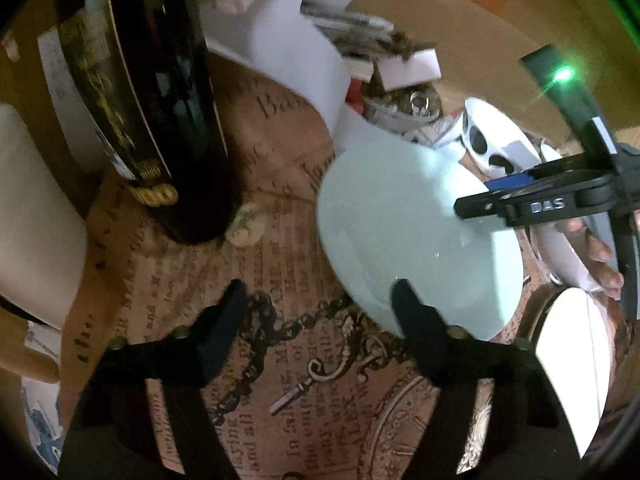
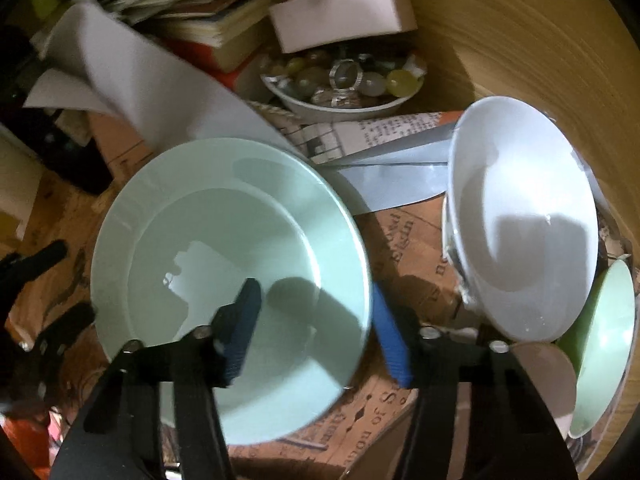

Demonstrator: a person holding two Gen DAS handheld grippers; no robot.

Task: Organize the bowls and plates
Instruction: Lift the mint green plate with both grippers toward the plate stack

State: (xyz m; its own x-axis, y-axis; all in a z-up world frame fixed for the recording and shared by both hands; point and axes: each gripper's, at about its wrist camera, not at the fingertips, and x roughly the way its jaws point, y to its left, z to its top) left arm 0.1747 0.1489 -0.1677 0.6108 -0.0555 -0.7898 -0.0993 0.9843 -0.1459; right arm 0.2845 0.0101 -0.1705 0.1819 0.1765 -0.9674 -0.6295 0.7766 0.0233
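Observation:
A pale green plate (image 2: 224, 240) lies on the printed tablecloth; it also shows in the left wrist view (image 1: 400, 236). My right gripper (image 2: 316, 316) is open, its blue-padded fingers straddling the plate's near right rim, one above the plate, one outside it. It shows from the side in the left wrist view (image 1: 476, 200). My left gripper (image 1: 320, 292) is open and empty just left of the plate, its right finger over the rim. A white plate (image 2: 524, 216) stands tilted in a rack at right, with a green plate (image 2: 604, 344) beside it.
A dark wine bottle (image 1: 152, 92) stands at left with a small pale lump (image 1: 246, 226) at its base. Loose papers (image 2: 132, 80), books, a white box (image 2: 340, 12) and a dish of beads (image 2: 340, 80) crowd the back. A white plate (image 1: 572, 368) stands at right.

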